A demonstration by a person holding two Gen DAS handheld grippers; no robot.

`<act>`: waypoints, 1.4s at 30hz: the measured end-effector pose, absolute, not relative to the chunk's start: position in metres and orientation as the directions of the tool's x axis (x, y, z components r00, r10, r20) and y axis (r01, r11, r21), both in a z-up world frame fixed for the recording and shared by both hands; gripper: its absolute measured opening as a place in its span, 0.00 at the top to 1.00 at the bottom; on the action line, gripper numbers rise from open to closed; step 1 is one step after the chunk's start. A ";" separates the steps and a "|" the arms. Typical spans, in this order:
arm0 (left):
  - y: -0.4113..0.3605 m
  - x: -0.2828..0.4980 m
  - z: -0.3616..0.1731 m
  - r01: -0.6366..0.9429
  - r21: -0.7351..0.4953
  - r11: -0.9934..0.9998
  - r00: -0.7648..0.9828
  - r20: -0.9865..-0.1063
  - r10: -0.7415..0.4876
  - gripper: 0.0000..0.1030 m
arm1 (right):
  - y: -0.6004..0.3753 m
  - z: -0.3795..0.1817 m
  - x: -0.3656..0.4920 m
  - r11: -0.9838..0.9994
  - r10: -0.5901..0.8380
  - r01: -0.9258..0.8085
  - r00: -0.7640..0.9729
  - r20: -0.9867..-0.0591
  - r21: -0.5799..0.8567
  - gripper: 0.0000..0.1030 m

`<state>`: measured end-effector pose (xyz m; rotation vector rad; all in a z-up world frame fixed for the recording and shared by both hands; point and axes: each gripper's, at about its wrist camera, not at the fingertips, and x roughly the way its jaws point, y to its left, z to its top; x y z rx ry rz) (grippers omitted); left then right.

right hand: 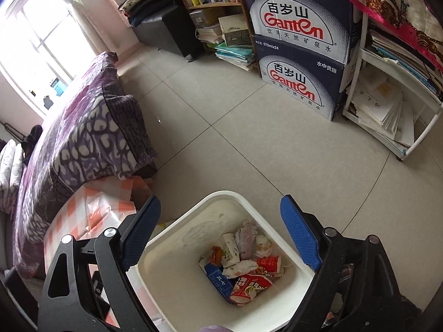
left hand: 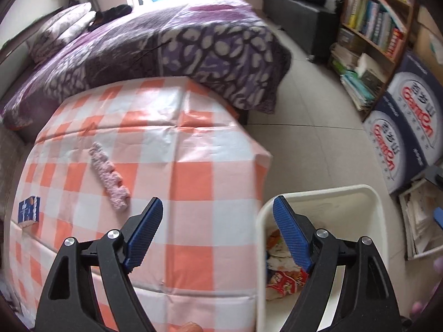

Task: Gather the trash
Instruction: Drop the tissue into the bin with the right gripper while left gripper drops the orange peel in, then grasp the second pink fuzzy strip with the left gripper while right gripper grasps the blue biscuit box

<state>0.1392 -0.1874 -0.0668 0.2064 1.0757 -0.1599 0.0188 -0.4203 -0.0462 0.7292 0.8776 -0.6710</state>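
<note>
A white trash bin (right hand: 177, 238) stands on the floor beside the checked table and holds several wrappers and crumpled papers (right hand: 243, 262). My right gripper (right hand: 220, 210) is open and empty right above the bin. My left gripper (left hand: 217, 207) is open and empty over the table's right edge, next to the bin (left hand: 326, 193). On the orange-and-white checked tablecloth (left hand: 193, 171) lie a pink strip of trash (left hand: 109, 179) ahead and to the left of the left gripper, and a small blue packet (left hand: 29, 210) at the far left.
A bed with a purple patterned cover (left hand: 180, 41) lies behind the table. Stacked Ganten water boxes (right hand: 299, 47), a bookshelf (left hand: 373, 22) and a white rack of papers (right hand: 387, 105) line the far side of the tiled floor (right hand: 235, 138).
</note>
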 end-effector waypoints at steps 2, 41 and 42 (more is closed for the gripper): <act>-0.164 0.162 -0.080 0.148 0.138 0.979 0.446 -0.893 0.058 0.23 | -0.413 -0.048 0.025 0.600 -0.206 0.754 0.471 -0.858 0.270 0.16; 0.284 0.143 0.021 -0.427 -0.142 0.893 0.525 -0.843 0.118 0.75 | 0.097 -0.068 0.195 0.687 0.377 -0.727 0.331 -0.865 0.021 0.12; 0.294 0.140 0.023 -0.441 -0.145 0.886 0.526 -0.841 0.125 0.75 | 0.122 -0.069 0.196 0.647 0.379 -0.762 0.314 -0.871 0.007 0.12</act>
